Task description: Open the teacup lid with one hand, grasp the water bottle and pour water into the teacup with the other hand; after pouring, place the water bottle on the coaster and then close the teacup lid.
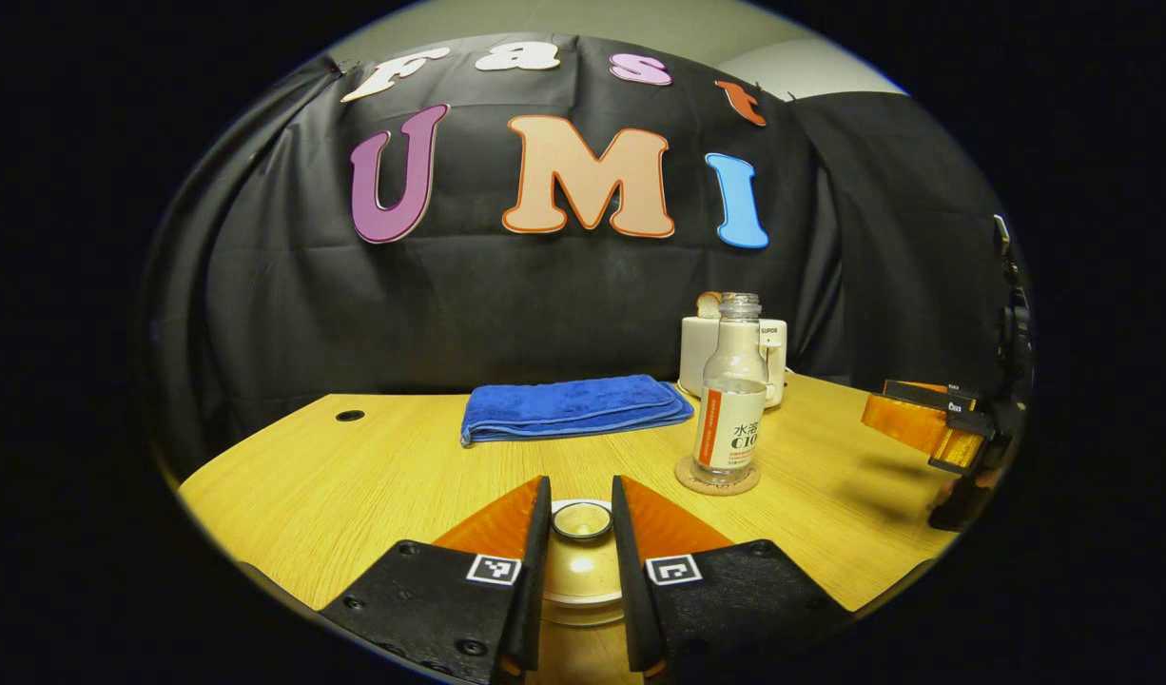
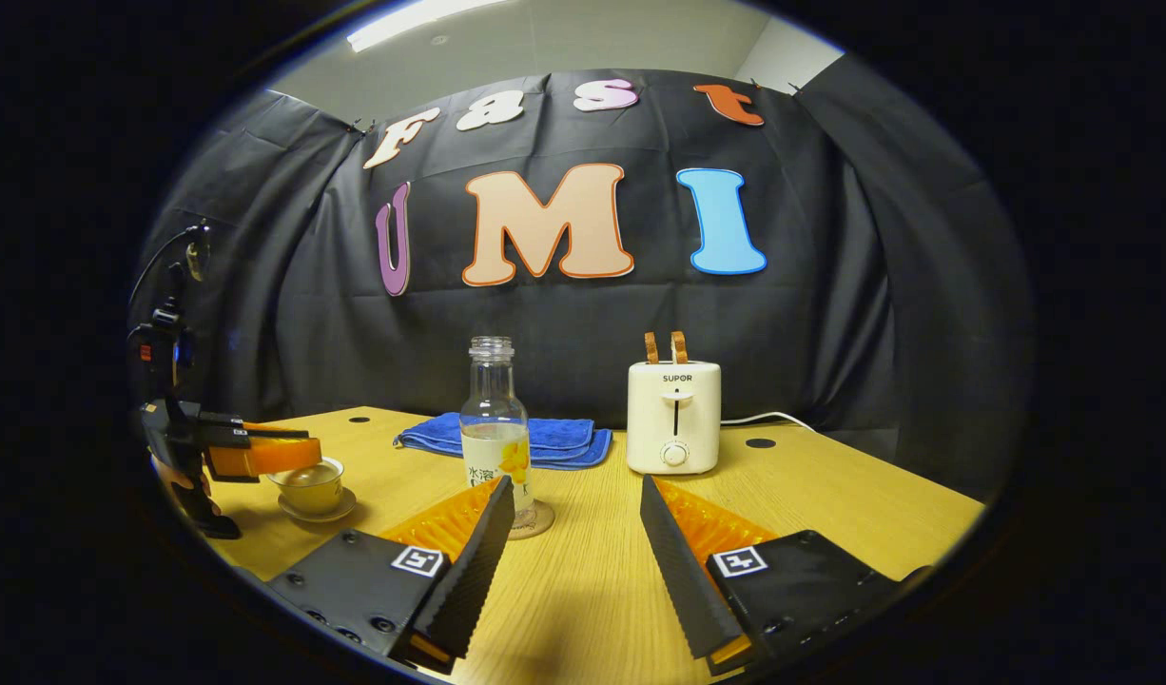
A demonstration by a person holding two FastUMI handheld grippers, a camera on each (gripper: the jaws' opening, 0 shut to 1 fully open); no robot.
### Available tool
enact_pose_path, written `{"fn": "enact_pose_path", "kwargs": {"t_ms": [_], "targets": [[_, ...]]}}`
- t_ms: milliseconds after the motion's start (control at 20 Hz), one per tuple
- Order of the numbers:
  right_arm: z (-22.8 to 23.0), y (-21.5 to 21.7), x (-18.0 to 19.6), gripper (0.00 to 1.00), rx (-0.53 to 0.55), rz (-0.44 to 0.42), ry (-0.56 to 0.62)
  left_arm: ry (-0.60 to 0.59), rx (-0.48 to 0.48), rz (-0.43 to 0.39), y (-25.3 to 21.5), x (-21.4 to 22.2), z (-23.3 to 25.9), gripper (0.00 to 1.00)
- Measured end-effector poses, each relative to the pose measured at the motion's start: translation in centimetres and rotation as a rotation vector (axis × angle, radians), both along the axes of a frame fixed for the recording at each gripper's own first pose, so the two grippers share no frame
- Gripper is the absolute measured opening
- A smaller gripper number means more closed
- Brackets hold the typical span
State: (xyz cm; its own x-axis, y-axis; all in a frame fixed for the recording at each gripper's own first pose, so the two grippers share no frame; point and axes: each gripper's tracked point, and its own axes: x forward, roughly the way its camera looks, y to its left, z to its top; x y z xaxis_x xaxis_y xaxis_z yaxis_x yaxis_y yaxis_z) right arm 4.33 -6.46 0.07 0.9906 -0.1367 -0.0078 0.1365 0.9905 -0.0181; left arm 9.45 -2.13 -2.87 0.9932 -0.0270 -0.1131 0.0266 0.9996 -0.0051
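Observation:
The teacup lid [image 1: 583, 571], cream with a round knob [image 1: 581, 520], lies on the cup directly below my left gripper [image 1: 581, 485], whose fingers press the knob from both sides. From the right gripper view that same gripper [image 2: 279, 455] hovers over the small teacup [image 2: 309, 487] on its saucer. An uncapped clear water bottle [image 1: 730, 400] [image 2: 495, 419], partly full, stands upright on the round coaster [image 1: 717, 476]. My right gripper [image 2: 575, 490] is open, drawn back just short of the bottle with nothing between its fingers, and appears again at the right edge [image 1: 916, 423].
A folded blue towel [image 1: 573, 404] lies at the back of the wooden table [image 1: 355, 476]. A white toaster [image 2: 673, 419] with bread in its slots stands behind the bottle, its cord trailing right. The table has cable holes [image 2: 760, 442].

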Motion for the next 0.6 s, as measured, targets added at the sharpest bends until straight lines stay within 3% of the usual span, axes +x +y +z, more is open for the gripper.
{"fn": "enact_pose_path", "kwargs": {"t_ms": [100,150,200,250,300,350,600], "targets": [[0.0,0.0,0.0,0.84,0.0,0.0,0.0,0.004,-0.005,-0.003,0.0,-0.3,-0.1,0.45],[0.1,0.0,0.0,0.84,0.0,0.0,0.0,-0.003,-0.008,-0.001,0.0,-0.5,-0.1,0.6],[0.0,0.0,0.0,0.87,0.0,0.0,0.0,-0.014,-0.009,0.002,0.1,-0.7,0.2,0.69],[0.0,0.0,0.0,0.84,0.0,0.0,0.0,-0.027,-0.004,0.008,0.1,-1.0,0.6,0.88],[0.0,0.0,0.0,0.87,0.0,-0.001,0.001,-0.045,0.005,0.015,0.3,-1.4,0.9,0.94],[0.1,0.0,0.0,0.87,0.0,-0.002,0.0,-0.065,0.008,0.026,0.4,-1.5,1.1,0.99],[0.1,0.1,-0.3,0.86,0.0,0.003,0.0,-0.115,0.011,0.076,1.4,-3.0,1.8,0.98]]}}
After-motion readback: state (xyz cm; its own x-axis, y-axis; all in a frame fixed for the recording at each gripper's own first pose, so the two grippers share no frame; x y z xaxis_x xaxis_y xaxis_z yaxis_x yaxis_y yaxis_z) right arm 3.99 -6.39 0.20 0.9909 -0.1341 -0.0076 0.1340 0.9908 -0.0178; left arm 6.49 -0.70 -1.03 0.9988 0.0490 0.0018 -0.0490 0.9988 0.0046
